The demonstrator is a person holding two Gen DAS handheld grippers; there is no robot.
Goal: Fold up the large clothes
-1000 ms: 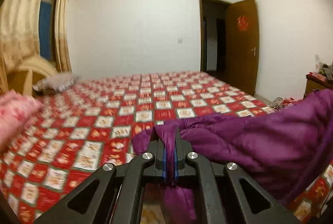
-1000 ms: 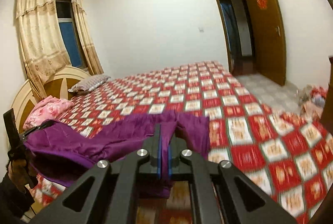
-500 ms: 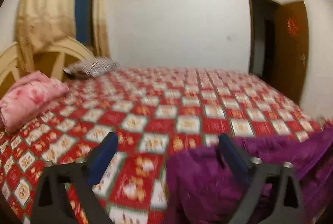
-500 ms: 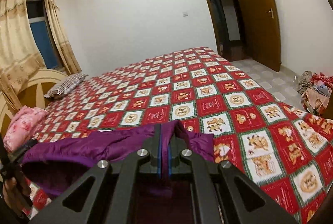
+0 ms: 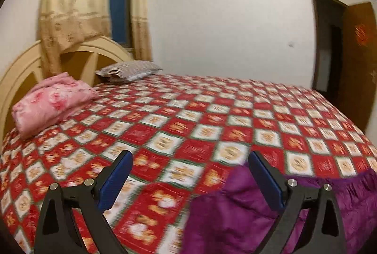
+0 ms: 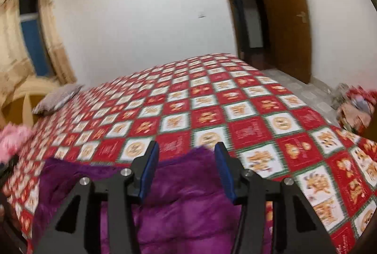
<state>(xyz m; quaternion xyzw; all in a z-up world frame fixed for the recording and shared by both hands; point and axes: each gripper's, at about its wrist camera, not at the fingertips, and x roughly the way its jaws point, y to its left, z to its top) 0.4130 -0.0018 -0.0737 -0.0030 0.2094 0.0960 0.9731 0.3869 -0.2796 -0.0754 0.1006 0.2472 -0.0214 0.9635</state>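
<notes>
**Both claws free of the purple garment on the bed**

Your left claw (image 5: 189, 179) stands wide, with nothing between its blue pads (image 5: 115, 182). Under it you see only the red and white checked bedcover (image 5: 200, 117). The purple garment (image 5: 238, 214) lies in the lower right of the left wrist view; the right pad sits over its edge, but whether it touches the cloth you cannot tell from this picture.

Your right claw (image 6: 187, 169) is about half wide and its jaws are opening. A raised fold of the purple garment (image 6: 183, 202) sits between the two blue pads (image 6: 149, 171), but the pads do not press on it; there is a gap on both sides. In this view the garment fills the lower middle and lower left of the frame and lies on the near edge of the bed.

In the left wrist view, a folded pink blanket (image 5: 51, 103) rests at the left side, near the cream headboard (image 5: 21, 70), and a striped pillow (image 5: 129, 70) is behind it. The curtains (image 5: 73, 8) hang at the upper left, around a dark window (image 5: 119, 6). A brown door (image 6: 285, 18) stands open at the upper right of the right wrist view, and a heap of clothes (image 6: 355, 105) is on the floor at the right edge. Both pictures are a little blurred.
</notes>
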